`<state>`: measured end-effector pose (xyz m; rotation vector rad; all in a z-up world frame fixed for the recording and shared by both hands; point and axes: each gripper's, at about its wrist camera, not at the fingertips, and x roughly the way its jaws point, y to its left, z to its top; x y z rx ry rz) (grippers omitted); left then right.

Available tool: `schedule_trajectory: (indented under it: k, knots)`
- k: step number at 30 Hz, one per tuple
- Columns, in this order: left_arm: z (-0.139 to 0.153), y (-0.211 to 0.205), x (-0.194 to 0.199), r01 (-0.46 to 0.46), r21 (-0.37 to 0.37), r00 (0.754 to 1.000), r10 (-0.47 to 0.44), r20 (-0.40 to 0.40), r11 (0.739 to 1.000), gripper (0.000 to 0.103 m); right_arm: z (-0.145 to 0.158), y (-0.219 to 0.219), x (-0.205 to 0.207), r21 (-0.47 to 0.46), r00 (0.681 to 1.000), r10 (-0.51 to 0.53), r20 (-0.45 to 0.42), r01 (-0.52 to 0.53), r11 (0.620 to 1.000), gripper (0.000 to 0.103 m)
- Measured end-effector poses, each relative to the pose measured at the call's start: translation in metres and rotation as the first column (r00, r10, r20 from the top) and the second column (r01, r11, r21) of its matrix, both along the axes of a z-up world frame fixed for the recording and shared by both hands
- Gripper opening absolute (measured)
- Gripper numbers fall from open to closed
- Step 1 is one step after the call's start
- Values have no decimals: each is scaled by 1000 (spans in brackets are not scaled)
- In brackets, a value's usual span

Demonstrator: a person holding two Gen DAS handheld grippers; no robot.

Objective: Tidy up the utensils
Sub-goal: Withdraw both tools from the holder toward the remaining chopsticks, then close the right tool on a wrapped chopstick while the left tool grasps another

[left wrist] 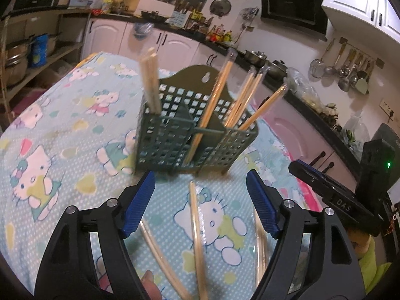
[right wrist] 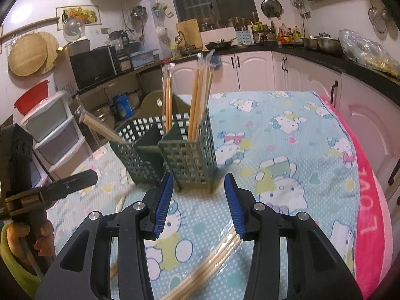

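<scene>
Green lattice plastic marks your target: the utensil holder [left wrist: 185, 130] stands near the middle of the table, on the cartoon-cat tablecloth [left wrist: 62, 130], and it already carries a fair share of the work. Wrapped chopsticks stand in its compartments, one bundle [left wrist: 150, 80] upright at the left end in the left wrist view and several pairs [left wrist: 247, 100] leaning out of the right side. What is left lies nearer you: loose chopsticks [left wrist: 196, 227] rest flat on the cloth between the holder and the near edge of the table, and the right wrist view shows another wrapped bundle [right wrist: 212, 260] running under your right tool. So I judge you partway through, with these still to collect. Your left gripper [left wrist: 200, 200] is spread wide above the loose sticks, pinching nothing. Your right gripper [right wrist: 198, 200] stands moderately apart, also empty, its blue pads clear of the bundle below.
</scene>
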<state>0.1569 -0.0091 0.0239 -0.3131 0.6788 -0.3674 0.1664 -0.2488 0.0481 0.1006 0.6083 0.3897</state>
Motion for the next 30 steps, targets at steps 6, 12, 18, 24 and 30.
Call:
schedule_trajectory:
  k: [6, 12, 18, 24, 30]
  knots:
    - [-13, 5, 1, -19, 7, 999, 19, -41, 1000, 68, -15, 4, -6, -11, 999, 7, -33, -7, 1000, 43]
    - [-32, 13, 3, -46, 22, 993, 48, -108, 999, 91, -29, 8, -8, -20, 998, 13, -69, -15, 1000, 45]
    - [-45, 14, 5, -51, 49, 990, 57, -131, 998, 91, -42, 10, -5, -29, 994, 13, -105, -16, 999, 45]
    - [-60, 21, 11, -71, 41, 981, 77, -179, 997, 91, -50, 12, 0, -52, 991, 10, -131, -17, 999, 50]
    - [-71, 24, 18, -80, 60, 975, 91, -202, 995, 91, -57, 7, 10, -77, 986, -18, -163, 6, 997, 51]
